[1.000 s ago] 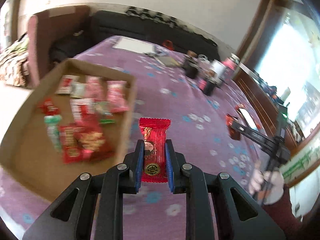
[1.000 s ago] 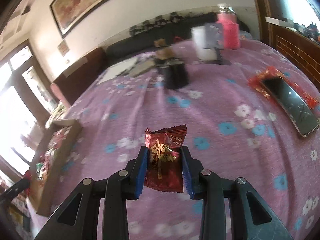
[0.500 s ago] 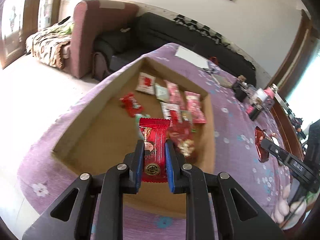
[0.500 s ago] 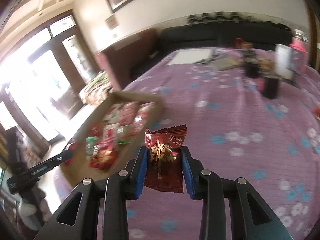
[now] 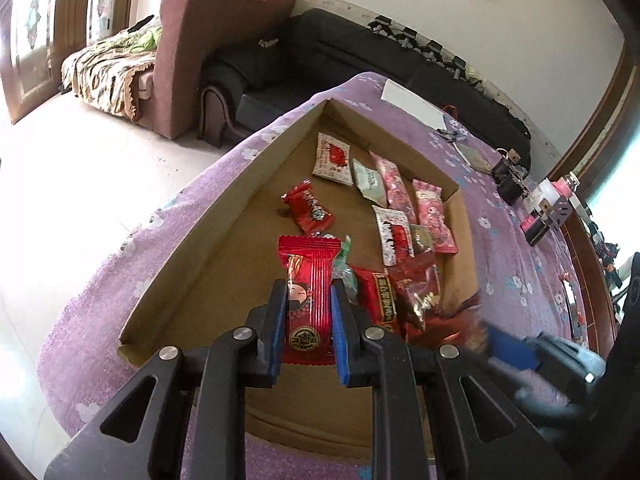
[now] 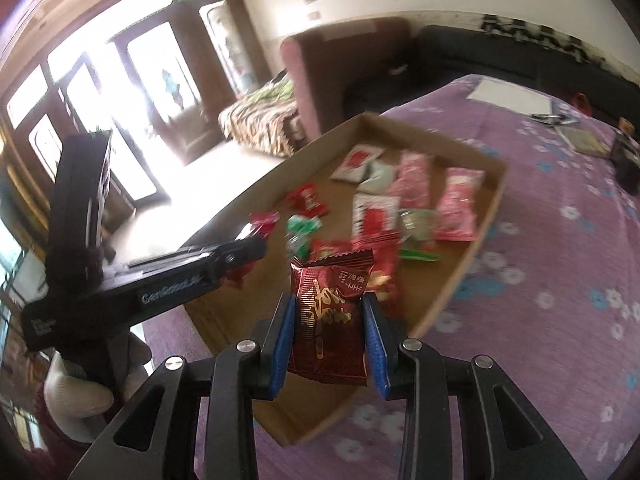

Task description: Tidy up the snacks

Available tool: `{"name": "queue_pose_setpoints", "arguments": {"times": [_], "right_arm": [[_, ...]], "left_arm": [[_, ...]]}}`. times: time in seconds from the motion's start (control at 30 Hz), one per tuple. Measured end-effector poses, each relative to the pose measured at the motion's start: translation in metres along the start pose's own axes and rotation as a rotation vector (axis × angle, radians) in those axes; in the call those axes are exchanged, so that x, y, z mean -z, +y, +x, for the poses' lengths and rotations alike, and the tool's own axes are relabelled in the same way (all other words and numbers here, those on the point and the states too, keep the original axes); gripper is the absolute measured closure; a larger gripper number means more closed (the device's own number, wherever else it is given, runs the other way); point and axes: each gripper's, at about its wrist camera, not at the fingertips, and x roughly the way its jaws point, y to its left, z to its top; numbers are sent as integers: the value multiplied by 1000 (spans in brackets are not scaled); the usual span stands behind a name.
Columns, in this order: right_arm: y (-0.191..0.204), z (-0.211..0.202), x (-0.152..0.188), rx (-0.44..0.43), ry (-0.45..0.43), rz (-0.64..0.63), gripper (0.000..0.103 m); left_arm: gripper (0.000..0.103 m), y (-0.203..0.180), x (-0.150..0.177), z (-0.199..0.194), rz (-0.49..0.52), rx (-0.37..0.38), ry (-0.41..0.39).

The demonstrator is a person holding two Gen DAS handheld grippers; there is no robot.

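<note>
My left gripper point(image 5: 307, 322) is shut on a bright red snack packet point(image 5: 307, 280) and holds it over the near part of a shallow cardboard box point(image 5: 224, 216). The box holds several red, pink, white and green snack packets point(image 5: 394, 190). My right gripper point(image 6: 330, 330) is shut on a dark red snack packet point(image 6: 330, 312) above the box's near edge point(image 6: 452, 296). The left gripper also shows in the right wrist view point(image 6: 240, 254), reaching over the box from the left. The right gripper shows blurred at the lower right of the left wrist view point(image 5: 520, 354).
The box sits on a table with a purple flowered cloth point(image 6: 560, 260). White paper point(image 6: 508, 94), dark jars and small boxes point(image 5: 532, 208) stand at the far end. A maroon armchair point(image 5: 208, 40) and black sofa point(image 5: 360, 64) lie beyond the table's edge.
Both grippers have moved left with their packets from the open cloth to over the cardboard box. The right gripper has come close beside the left one.
</note>
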Motion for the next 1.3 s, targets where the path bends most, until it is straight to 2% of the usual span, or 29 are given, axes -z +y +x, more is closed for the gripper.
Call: {"name": "queue_pose_setpoints", "arguments": {"times": [0.17,0.23,0.37,0.4,0.43,0.5,0.57,0.83,1.3], "right_arm": [[18,27,6,15,48,-40,70],[21,34,7,25,57,-49,69],[27,39,10,48,59,-74,68],[30,38,11,52,54,-86,68],[32,37,11,57,50,-95,68],[36,32,11,67,32,-113,58],[39,26,11,73,6,-124,53],[30,-2,13,81,-58,-95,50],[-9,-37,31,102,-112,18,47]], "left_arm": [[83,7,0,-2,-18,10,-7],[78,8,1,-6,-20,6,-19],[48,8,3,-18,-29,-16,-56],[44,7,3,-21,-30,-18,-68],[44,7,3,-25,-30,-21,-82],[44,5,4,-30,-24,-31,-94],[44,3,4,-33,-15,-40,-104],[44,-11,9,-38,10,-82,-122],[44,-44,24,-51,68,-104,-123]]}}
